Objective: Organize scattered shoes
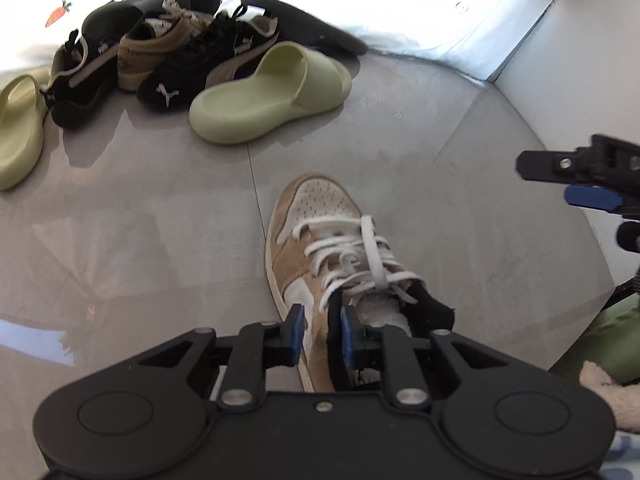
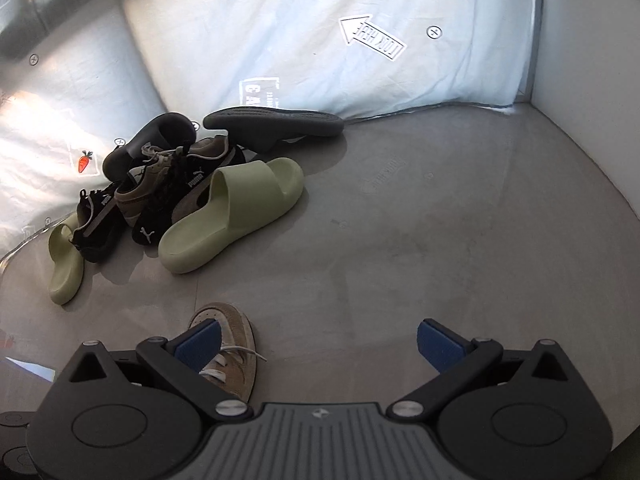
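The left gripper has its blue-padded fingers set narrowly on either side of the collar wall of a tan sneaker, the suede side panel and black lining between the pads; whether the pads press on it or stand just off it cannot be told; the sneaker lies on the grey floor, its perforated white toe pointing away from the fingers, flat white laces crossing its tongue. The right gripper has its fingers spread wide with nothing between them, smooth bare floor ahead of it and to its right as far as the white wall; the tan sneaker's toe shows just beyond its left finger. Farther out, ahead and to the left of both grippers, shoes lie in a heap: a thick, rounded pale green slide nearest, black suede sneakers overlapping behind it, a second tan sneaker on top, dark grey slides at the back, one sole-up against a crumpled, printed white sheet; another green slide lies at the heap's left edge.
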{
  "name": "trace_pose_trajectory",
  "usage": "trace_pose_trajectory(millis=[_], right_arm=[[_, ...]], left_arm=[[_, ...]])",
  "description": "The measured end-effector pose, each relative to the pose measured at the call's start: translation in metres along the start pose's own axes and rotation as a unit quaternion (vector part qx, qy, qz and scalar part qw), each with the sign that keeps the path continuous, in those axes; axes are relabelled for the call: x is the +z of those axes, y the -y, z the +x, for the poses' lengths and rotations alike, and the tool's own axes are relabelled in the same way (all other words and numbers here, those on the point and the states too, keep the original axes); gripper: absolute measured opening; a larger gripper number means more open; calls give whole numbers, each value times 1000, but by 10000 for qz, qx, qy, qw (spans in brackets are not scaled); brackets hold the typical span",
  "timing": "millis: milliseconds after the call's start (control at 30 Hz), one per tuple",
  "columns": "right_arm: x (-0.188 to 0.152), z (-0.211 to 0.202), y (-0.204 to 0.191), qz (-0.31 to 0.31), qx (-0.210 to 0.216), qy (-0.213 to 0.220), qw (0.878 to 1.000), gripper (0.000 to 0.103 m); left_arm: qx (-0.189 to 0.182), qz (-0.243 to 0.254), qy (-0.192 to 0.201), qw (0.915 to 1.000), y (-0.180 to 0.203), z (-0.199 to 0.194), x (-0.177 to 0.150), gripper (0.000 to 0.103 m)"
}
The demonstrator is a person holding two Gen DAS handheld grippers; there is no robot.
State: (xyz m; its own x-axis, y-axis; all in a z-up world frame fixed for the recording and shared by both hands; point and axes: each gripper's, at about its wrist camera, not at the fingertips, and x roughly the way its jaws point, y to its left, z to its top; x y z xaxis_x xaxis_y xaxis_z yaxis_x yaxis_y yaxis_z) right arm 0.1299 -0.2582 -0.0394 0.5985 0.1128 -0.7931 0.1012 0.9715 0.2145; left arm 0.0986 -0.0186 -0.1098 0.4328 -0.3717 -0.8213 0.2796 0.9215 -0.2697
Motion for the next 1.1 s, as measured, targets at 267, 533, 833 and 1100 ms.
trace_pose_trajectory(millis=[267, 533, 833, 1100], right_arm=[[17, 15, -8, 84, 34, 14, 10000, 103], [42, 40, -37, -178, 35, 121, 9998, 103], [60, 76, -41, -225, -265, -280, 9990, 103], [62, 98, -44, -328, -176, -597, 9975, 103]], left_arm=[[810, -609, 1032, 9895, -80, -20, 62, 37], [1170, -1289, 1446, 9741, -191, 39, 179, 30], [1623, -1742, 1229, 9634, -257, 111, 255, 28], [2047, -1737, 332, 9627, -269, 151, 277, 34]])
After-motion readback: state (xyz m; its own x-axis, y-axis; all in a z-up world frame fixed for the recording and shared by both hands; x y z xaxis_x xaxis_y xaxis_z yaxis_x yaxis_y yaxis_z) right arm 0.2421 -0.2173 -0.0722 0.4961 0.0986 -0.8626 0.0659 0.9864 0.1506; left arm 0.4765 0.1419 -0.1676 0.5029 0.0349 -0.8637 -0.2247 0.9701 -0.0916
